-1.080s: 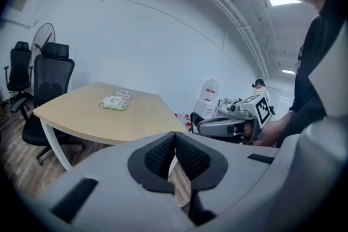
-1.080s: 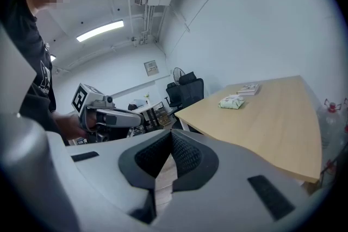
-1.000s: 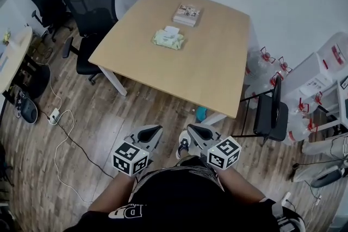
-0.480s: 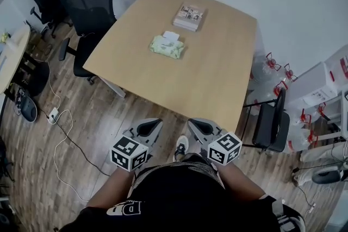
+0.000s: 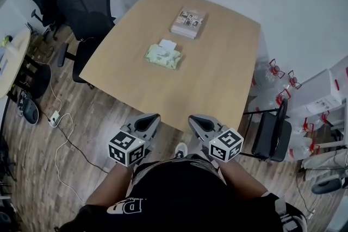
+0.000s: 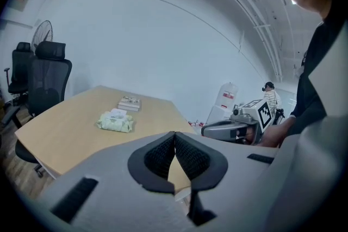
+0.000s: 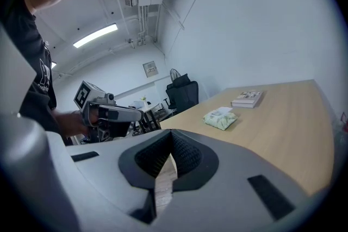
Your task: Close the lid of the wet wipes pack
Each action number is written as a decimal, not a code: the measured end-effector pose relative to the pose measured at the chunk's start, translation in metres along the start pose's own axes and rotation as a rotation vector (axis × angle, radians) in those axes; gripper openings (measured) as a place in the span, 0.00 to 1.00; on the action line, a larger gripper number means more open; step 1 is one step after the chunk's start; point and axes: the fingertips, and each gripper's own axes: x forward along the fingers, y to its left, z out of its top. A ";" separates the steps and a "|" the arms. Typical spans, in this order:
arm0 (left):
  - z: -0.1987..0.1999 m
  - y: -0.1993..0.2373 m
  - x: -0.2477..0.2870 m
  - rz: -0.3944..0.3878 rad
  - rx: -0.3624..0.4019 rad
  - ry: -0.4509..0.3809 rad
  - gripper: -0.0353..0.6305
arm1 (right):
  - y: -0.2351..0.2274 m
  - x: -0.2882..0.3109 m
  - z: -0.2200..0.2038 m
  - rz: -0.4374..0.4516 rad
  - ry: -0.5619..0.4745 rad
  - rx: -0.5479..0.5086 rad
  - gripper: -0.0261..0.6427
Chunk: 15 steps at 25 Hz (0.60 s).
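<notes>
I've stepped closer to the surface (image 5: 223, 79); my left gripper (image 5: 149, 120) and right gripper (image 5: 198, 121) keep their jaws pressed together (empty). The wet wipes pack (image 5: 162, 56), lid raised, remains well ahead.

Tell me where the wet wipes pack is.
In the head view, the wet wipes pack lies on the table, slightly left of centre, just before the book.

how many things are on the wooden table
2: the wet wipes pack near the middle of the table, and a book just beyond it. None seems hidden.
</notes>
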 end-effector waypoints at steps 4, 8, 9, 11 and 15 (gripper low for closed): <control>0.011 0.004 0.022 0.009 0.017 -0.001 0.08 | -0.024 0.005 0.003 0.008 0.016 0.006 0.05; 0.018 0.005 0.039 0.006 0.020 0.001 0.08 | -0.039 0.007 0.007 0.019 0.022 0.007 0.05; 0.019 0.006 0.041 0.007 0.020 0.003 0.08 | -0.042 0.008 0.007 0.020 0.023 0.009 0.05; 0.019 0.008 0.045 0.011 0.019 0.011 0.08 | -0.048 0.009 0.007 0.020 0.024 0.015 0.05; 0.023 0.018 0.048 0.025 0.018 0.012 0.08 | -0.056 0.016 0.010 0.023 0.025 0.025 0.05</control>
